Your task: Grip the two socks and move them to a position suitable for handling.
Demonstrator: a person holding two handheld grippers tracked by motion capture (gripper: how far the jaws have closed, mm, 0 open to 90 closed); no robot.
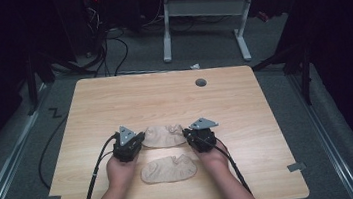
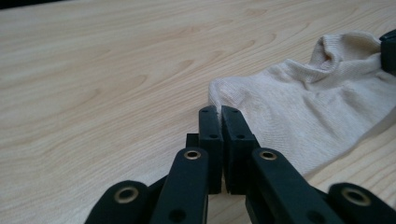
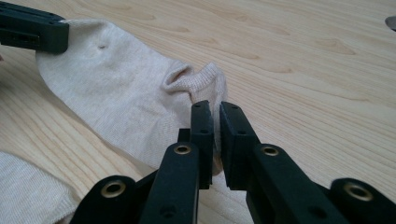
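Note:
Two beige socks lie on the wooden table. The far sock is stretched flat between my two grippers. My left gripper is shut on its toe end; the jaws pinch the sock's edge at their tips. At the other end, my right gripper is shut on the cuff, with fabric of the sock between its jaws. The near sock lies loose between the person's hands, and its edge is beside my right gripper.
A grey grommet hole sits near the table's far edge. Beyond the table stands a white desk frame on carpet, with cables on the floor to the left. Cables trail from both grippers toward the table's front edge.

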